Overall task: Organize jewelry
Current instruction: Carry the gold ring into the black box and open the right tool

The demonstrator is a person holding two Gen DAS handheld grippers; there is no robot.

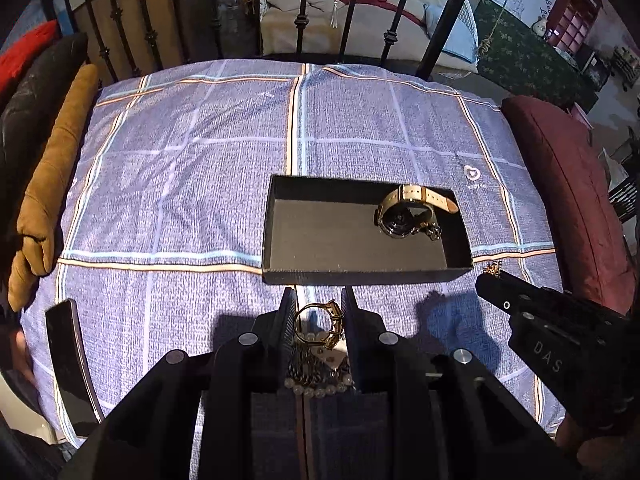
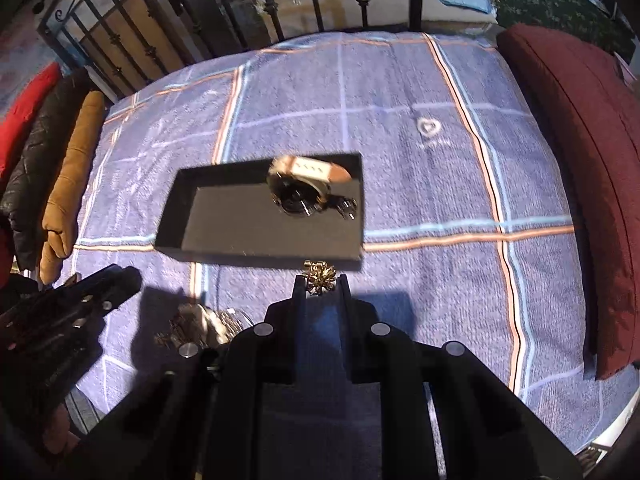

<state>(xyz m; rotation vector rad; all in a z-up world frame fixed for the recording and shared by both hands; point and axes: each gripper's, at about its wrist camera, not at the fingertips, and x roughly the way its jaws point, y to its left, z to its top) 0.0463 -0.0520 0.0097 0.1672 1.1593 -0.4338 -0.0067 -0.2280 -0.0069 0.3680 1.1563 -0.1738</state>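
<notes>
A black open box [image 1: 352,270] [image 2: 224,249] lies on the blue checked bedspread. In it, at the right end, lie a watch with a cream strap [image 1: 412,210] [image 2: 308,188] and a small dark piece [image 1: 432,233]. My left gripper [image 1: 319,310] is open, its fingers either side of a gold ring [image 1: 320,326] that rests on a pile of chains and pearls [image 1: 320,376] [image 2: 200,326]. My right gripper [image 2: 320,284] [image 1: 494,276] is shut on a gold flower-shaped piece [image 2: 319,278] [image 1: 493,269], held just before the box's near wall.
A black phone [image 1: 70,364] lies at the bedspread's left edge. A maroon cushion [image 1: 572,208] [image 2: 568,168] borders the right side; brown [image 1: 52,184] and black cushions the left. An iron bed rail [image 1: 300,20] stands behind.
</notes>
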